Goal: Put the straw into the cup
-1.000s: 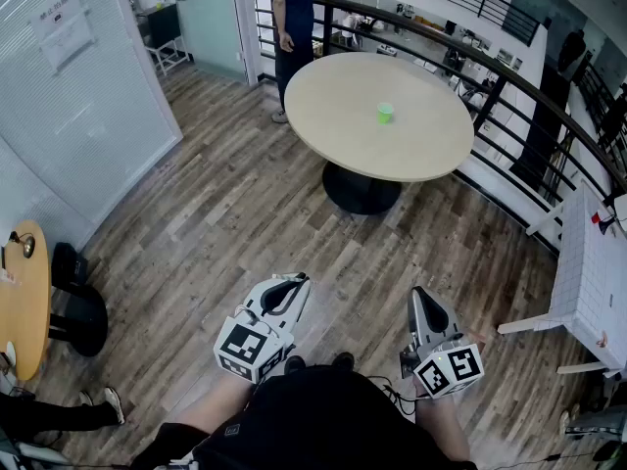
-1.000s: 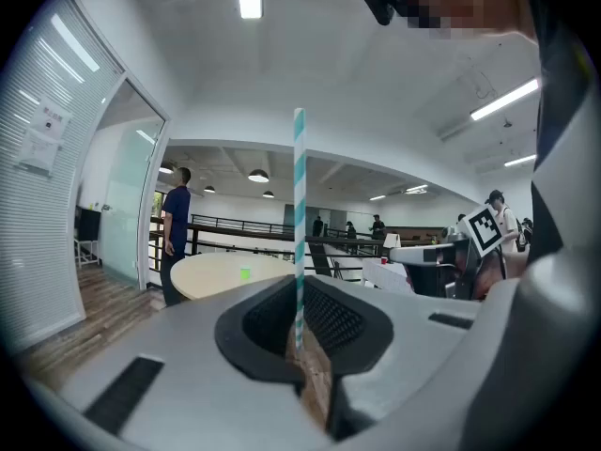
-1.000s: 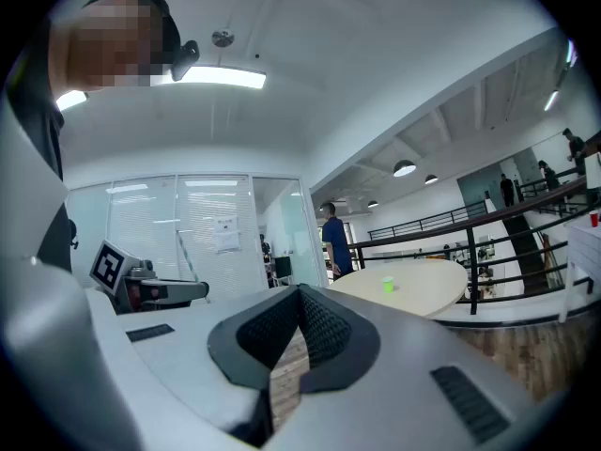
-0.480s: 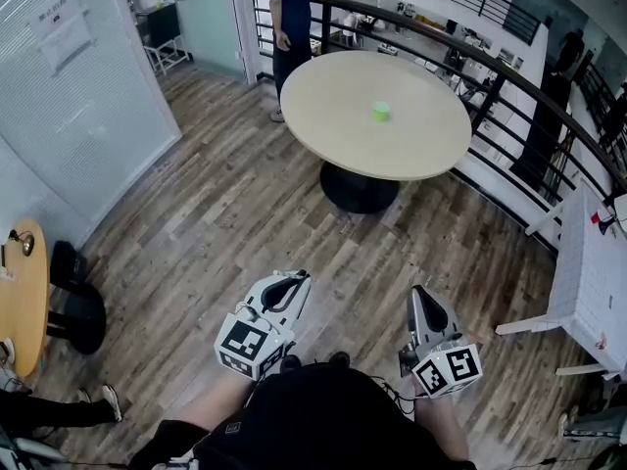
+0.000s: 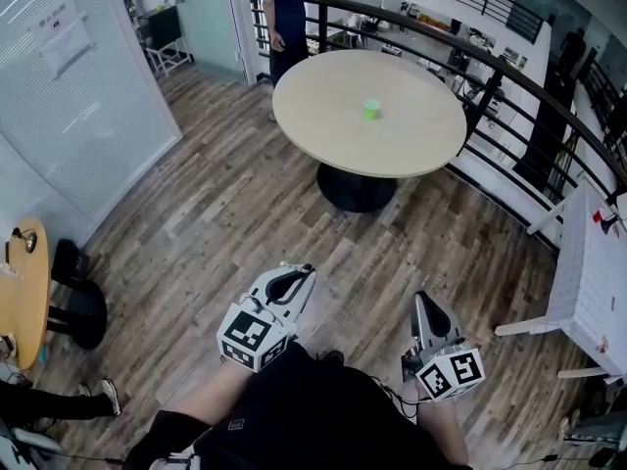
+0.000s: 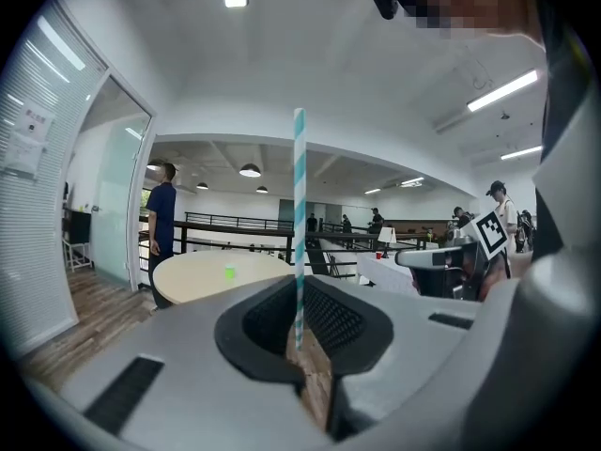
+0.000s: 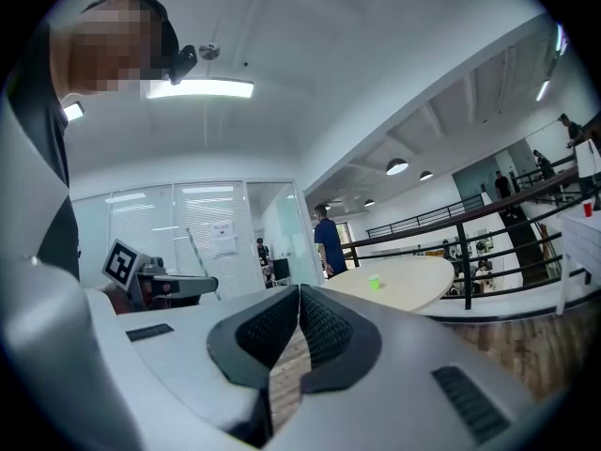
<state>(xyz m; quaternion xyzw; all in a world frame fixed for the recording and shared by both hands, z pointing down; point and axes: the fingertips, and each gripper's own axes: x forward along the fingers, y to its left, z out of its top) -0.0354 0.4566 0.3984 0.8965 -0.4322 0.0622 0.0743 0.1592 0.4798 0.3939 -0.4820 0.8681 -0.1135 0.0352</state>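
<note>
A small green cup stands on the round beige table, far ahead of both grippers; it also shows as the cup and the cup. My left gripper is shut on a teal-and-white striped straw, which stands upright between its jaws. The straw shows as a thin line in the right gripper view. My right gripper is held beside it, jaws shut together with nothing in them. Both are close to my body, over the wooden floor.
A person in dark clothes stands at the table's far side. A black railing curves behind and to the right of the table. A glass partition is at left, a yellow side table at lower left, a white table at right.
The round table and cup have slid a little left and up in the head view as I move over the floor. Both grippers keep their hold and pose.
</note>
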